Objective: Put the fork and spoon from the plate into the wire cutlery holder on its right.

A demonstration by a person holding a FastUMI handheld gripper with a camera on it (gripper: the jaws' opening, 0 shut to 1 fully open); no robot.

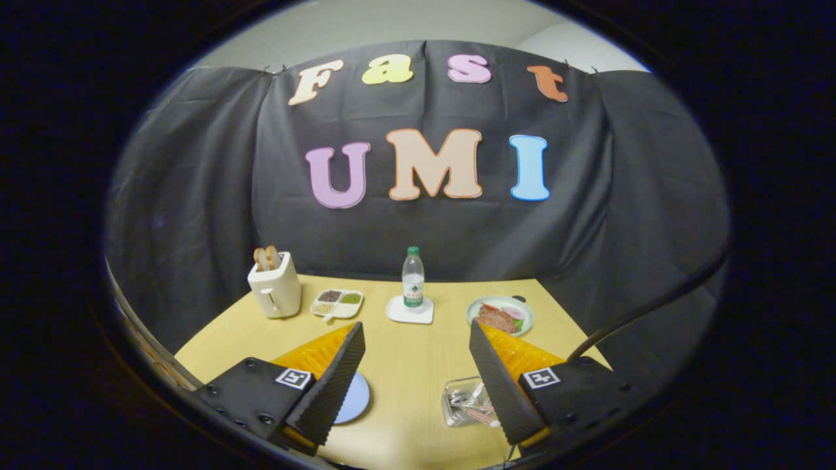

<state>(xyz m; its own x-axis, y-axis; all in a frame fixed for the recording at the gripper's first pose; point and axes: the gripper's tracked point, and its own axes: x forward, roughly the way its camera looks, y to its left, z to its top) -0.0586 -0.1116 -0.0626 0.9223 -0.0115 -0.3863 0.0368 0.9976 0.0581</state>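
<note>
My gripper (415, 331) hangs above the wooden table (405, 365), open wide with nothing between its fingers. A light blue plate (354, 398) lies low beside the left finger (333, 378), which hides most of it; the part that shows is bare. To its right is the wire cutlery holder (462, 401), partly hidden by the right finger (499, 378). Shiny cutlery pieces lie inside the holder, too small to tell fork from spoon.
Along the table's far side stand a white toaster (274, 290) with bread in it, a small divided dish (336, 303), a water bottle (413, 277) on a white coaster (410, 312), and a plate of food (499, 314). Black cloth walls enclose the table.
</note>
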